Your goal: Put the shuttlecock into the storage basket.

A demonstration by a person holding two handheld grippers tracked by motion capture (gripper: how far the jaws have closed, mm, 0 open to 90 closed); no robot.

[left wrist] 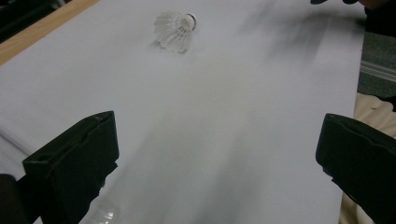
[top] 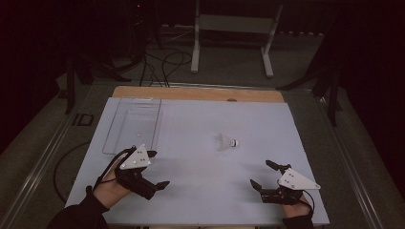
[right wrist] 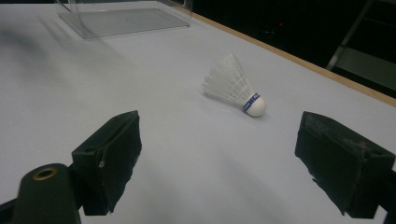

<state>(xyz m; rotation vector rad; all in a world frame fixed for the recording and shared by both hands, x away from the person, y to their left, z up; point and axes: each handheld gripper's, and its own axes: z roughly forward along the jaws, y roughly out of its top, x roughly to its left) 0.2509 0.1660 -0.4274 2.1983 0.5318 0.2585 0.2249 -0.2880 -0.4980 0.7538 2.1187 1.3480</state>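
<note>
A white shuttlecock (top: 226,141) lies on its side on the pale sheet (top: 200,191), cork end toward the right. It appears far ahead in the left gripper view (left wrist: 174,30) and closer in the right gripper view (right wrist: 235,85). My left gripper (top: 157,168) is open near the sheet's left front, well short of the shuttlecock. My right gripper (top: 262,173) is open at the right front, with nothing between its jaws. Both pairs of black jaws stand wide apart in their own views.
A clear plastic tray (top: 133,125) rests on the sheet at the back left, just beyond my left gripper; it is also in the right gripper view (right wrist: 122,19). A wooden table edge (top: 198,93) runs along the back. Cables and a metal stand (top: 234,33) are on the floor beyond.
</note>
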